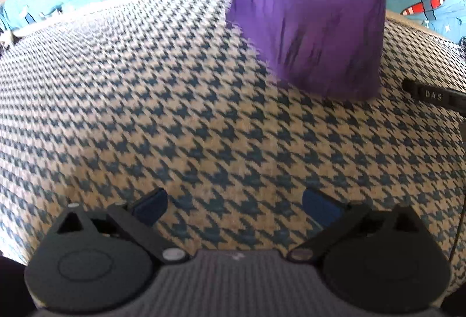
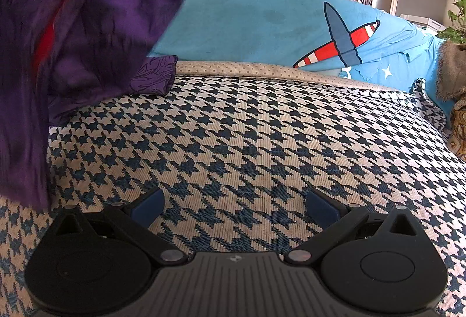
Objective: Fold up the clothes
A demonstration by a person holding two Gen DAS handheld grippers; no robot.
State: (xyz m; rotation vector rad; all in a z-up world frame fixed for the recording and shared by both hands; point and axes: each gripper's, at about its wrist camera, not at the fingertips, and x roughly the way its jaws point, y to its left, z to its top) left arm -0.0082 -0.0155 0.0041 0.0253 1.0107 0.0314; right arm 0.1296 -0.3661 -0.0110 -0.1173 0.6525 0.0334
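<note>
Hanging blurred above the houndstooth cover (image 2: 262, 124), purple garment (image 1: 314, 19) sits far-right of left gripper (image 1: 234, 207), far-left of right gripper (image 2: 234, 207); both spread wide, empty. Risk: it lands bunched, hiding edges.

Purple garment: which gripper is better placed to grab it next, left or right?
Probably right. The purple garment fills the near left of its view, its blurred edge close beside the open right gripper. In the left view the cloth sits farther ahead of the open left gripper, across bare houndstooth cover.
</note>
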